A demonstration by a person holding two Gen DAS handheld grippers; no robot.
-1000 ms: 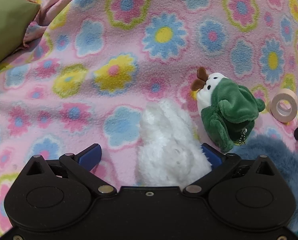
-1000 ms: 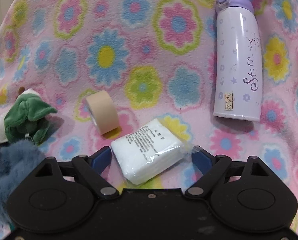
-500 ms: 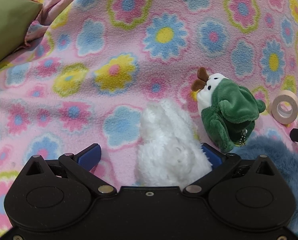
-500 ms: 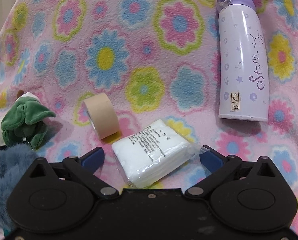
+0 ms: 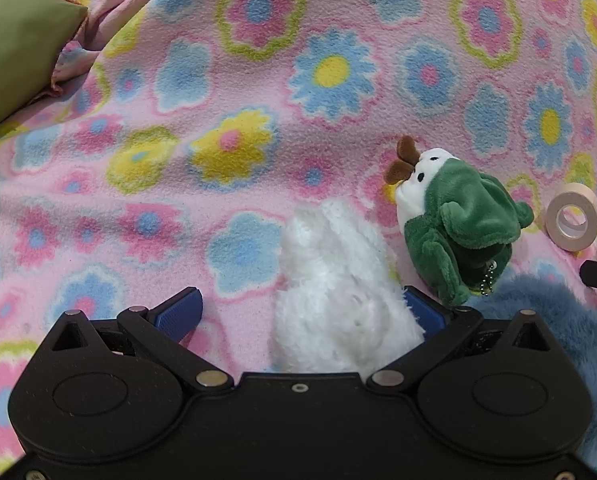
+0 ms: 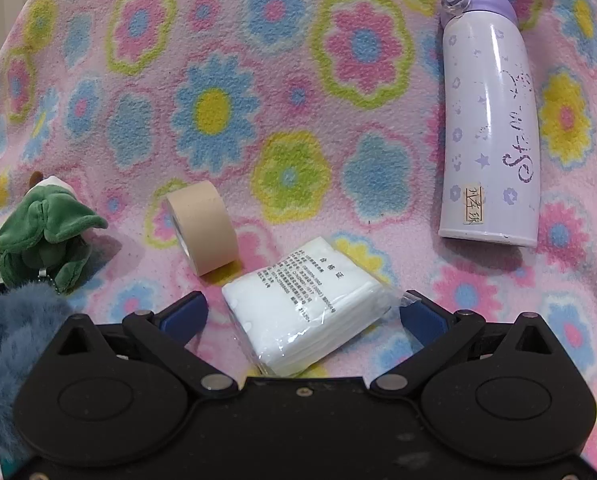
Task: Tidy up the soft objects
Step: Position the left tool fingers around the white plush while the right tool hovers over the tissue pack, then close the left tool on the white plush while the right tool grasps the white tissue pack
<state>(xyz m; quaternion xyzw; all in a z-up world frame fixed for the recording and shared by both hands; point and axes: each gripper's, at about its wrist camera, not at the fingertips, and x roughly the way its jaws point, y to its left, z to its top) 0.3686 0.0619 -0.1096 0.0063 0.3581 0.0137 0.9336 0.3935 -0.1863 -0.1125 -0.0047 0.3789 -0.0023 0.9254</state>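
Observation:
In the left wrist view a white fluffy plush [image 5: 334, 292] lies on the flowered blanket between the fingers of my open left gripper [image 5: 300, 312], against the right finger. A green and white plush keychain [image 5: 454, 220] lies just right of it. A blue furry plush [image 5: 558, 328] is at the lower right. In the right wrist view my right gripper [image 6: 304, 314] is open around a white tissue pack in clear plastic [image 6: 310, 300], touching neither finger clearly. The green plush [image 6: 44, 236] and blue plush [image 6: 14, 332] show at the left.
A beige tape roll [image 6: 204, 226] stands left of the tissue pack; it also shows in the left wrist view [image 5: 572, 222]. A lavender bottle [image 6: 488, 120] lies at the right. A green cushion [image 5: 14, 52] sits at the far left edge of the blanket [image 5: 218, 100].
The right gripper's jaws opened a little wider around the tissue pack and the view shifted slightly. The left gripper and the white plush barely moved.

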